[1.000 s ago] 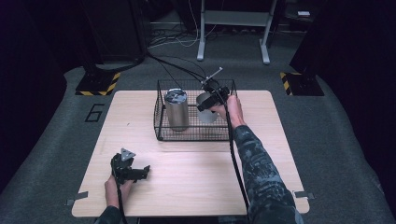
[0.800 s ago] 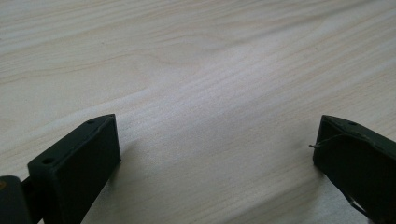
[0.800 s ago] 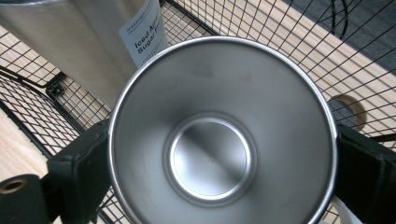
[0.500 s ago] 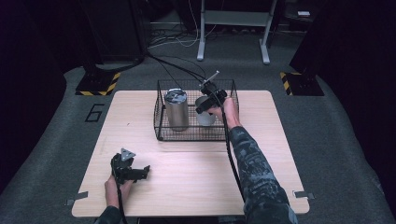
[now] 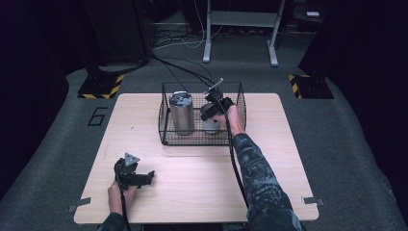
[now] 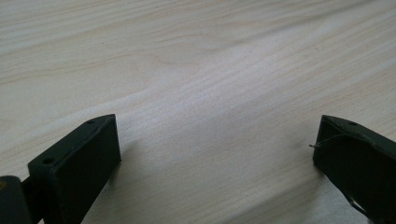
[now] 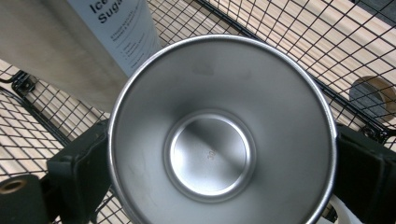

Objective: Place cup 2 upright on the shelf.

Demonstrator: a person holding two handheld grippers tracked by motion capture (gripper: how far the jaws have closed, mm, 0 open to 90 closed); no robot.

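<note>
The step in hand looks like the grasp of a small shiny steel cup [image 7: 223, 130] that stands upright inside the black wire mesh basket [image 5: 166, 122] at the far middle of the pale wooden table [image 5: 202, 178]. In the right gripper view, the right claw [image 7: 219, 168] straddles this cup from above: one black jaw sits against the cup's left wall and the other against its right wall, so the claw appears to be pinching the cup, or at least closed to the point of contact. The cup's open mouth faces the camera and its inside is bare. Just beside it in the basket stands a taller brushed-metal tumbler with a white printed label [image 7: 84, 42], close to the cup's rim though I cannot tell whether they touch. In the high view, the right claw [image 5: 210, 111] reaches down into the basket's right half, with the tall tumbler [image 5: 182, 113] in the left half.

The left claw [image 5: 144, 177] rests near the table's front left corner, well apart from the basket, its jaws spread wide over bare wood and holding nothing.

My judgement is that the next move calls for a straight upward lift, keeping the cup level and clear of the tumbler and the basket's wire rim.
</note>
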